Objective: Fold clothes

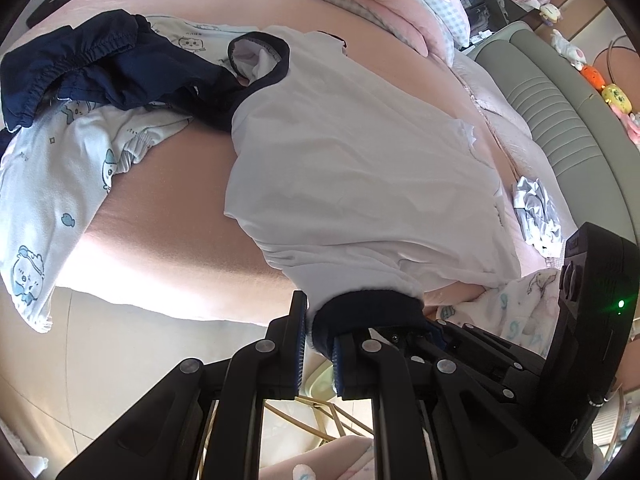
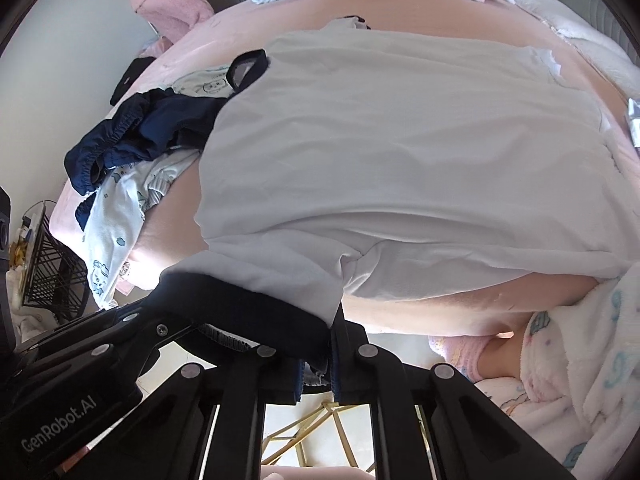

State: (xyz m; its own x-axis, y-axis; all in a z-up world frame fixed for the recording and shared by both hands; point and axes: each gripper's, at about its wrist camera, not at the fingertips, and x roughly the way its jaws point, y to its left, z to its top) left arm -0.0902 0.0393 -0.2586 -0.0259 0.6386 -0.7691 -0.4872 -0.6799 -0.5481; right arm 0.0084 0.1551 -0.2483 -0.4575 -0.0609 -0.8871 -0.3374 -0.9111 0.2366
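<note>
Both grippers clamp the navy sleeve cuff of a white T-shirt spread on a pink bed.

In the left wrist view, unfolded laundry sits at 10 o'clock: navy shorts [image 1: 80, 60] over printed baby clothes [image 1: 52, 184]. The T-shirt [image 1: 352, 168] fills the centre; its long axis runs from the navy collar [image 1: 260, 56] at 11 o'clock toward the hem at 4 o'clock. At 6 o'clock, the left gripper [image 1: 320, 340] is pressed together on the navy cuff [image 1: 368, 308]. In the right wrist view, the right gripper [image 2: 316, 360] pinches the same cuff band [image 2: 256, 316] beside it, jaws closed on fabric. A two-point hold likely keeps the sleeve edge taut and straight, ready to fold inward across the body.
</note>
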